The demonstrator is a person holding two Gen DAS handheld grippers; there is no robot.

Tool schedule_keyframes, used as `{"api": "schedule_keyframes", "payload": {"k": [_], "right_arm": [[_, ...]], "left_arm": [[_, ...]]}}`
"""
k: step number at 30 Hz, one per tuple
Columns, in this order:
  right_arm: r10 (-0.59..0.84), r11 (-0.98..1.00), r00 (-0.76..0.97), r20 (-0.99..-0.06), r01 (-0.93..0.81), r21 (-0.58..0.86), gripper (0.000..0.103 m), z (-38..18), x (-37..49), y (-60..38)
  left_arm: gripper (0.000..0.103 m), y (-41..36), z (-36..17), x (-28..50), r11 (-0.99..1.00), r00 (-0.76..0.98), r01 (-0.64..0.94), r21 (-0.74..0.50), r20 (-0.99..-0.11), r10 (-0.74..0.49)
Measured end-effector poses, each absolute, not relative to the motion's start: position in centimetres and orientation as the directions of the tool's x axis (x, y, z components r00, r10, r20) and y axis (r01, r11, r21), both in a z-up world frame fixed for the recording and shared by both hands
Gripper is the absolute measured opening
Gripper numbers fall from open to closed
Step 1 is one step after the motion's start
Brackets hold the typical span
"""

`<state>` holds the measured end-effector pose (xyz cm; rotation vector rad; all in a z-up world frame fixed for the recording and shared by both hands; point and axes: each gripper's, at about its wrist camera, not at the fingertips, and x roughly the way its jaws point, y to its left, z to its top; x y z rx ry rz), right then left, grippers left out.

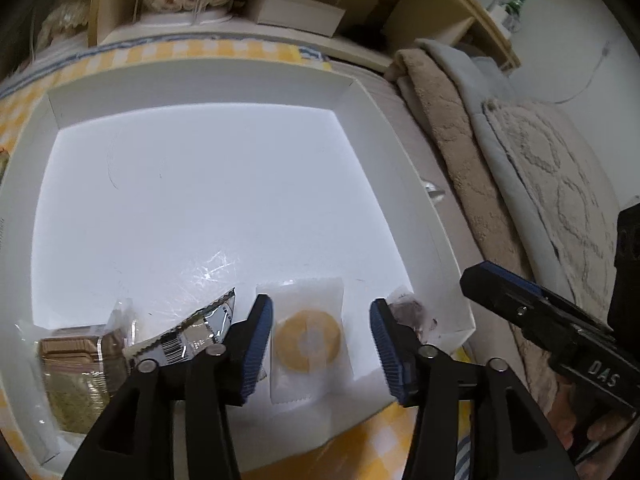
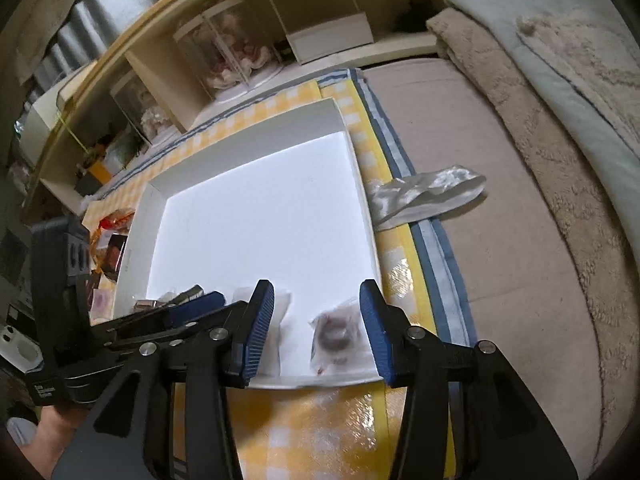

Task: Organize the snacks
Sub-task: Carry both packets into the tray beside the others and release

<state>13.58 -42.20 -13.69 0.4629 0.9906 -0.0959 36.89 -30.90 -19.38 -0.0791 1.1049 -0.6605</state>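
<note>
A wide white box [image 1: 384, 128] lies on a yellow checked cloth [image 2: 320, 432]. Along its near wall lie several wrapped snacks: a tan wafer pack [image 1: 76, 364], a silver packet with a barcode [image 1: 188, 332], a clear packet with a yellow ring cookie [image 1: 308, 340] and a clear packet with a dark ring cookie [image 2: 334, 334]. My left gripper [image 1: 320, 344] is open, its fingers either side of the yellow cookie, just above it. My right gripper [image 2: 318, 328] is open over the dark cookie packet at the box's near right corner. Both are empty.
More snacks [image 2: 114, 240] lie on the cloth left of the box. A crumpled silver wrapper [image 2: 424, 196] lies to its right. Folded beige and grey blankets [image 2: 552, 128] fill the right side. A cream shelf unit [image 2: 224, 52] with clear containers stands behind.
</note>
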Motion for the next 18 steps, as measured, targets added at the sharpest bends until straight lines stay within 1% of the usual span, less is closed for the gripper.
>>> {"api": "schedule_keyframes", "payload": {"k": [7, 10, 13, 15, 16, 18], "right_arm": [[0.129, 0.909, 0.536, -0.834, 0.272, 0.316, 0.047, -13.4, 12.3, -41.8], [0.132, 0.912, 0.532, -0.836, 0.266, 0.313, 0.052, -13.3, 11.7, -41.5], [0.128, 0.915, 0.535, -0.835, 0.262, 0.308, 0.063, -13.0, 11.2, -41.2], [0.119, 0.917, 0.537, -0.835, 0.262, 0.299, 0.076, -12.6, 10.9, -41.0], [0.113, 0.92, 0.539, -0.835, 0.262, 0.293, 0.078, -12.4, 10.8, -40.9], [0.097, 0.924, 0.54, -0.836, 0.263, 0.277, 0.087, -12.1, 10.6, -40.7]], "left_arm": [[0.066, -29.6, -17.8, 34.9, 0.813, 0.309, 0.476, -0.334, -0.802, -0.511], [0.074, -28.6, -17.0, 33.7, 0.817, 0.317, 0.479, -0.321, -0.805, -0.502], [0.082, -26.9, -16.2, 32.5, 0.822, 0.328, 0.48, -0.306, -0.807, -0.492], [0.086, -26.5, -15.8, 32.1, 0.825, 0.334, 0.48, -0.297, -0.808, -0.485], [0.09, -26.3, -15.6, 31.8, 0.828, 0.34, 0.481, -0.289, -0.809, -0.48], [0.097, -25.8, -15.0, 31.3, 0.831, 0.35, 0.481, -0.28, -0.808, -0.474]]}}
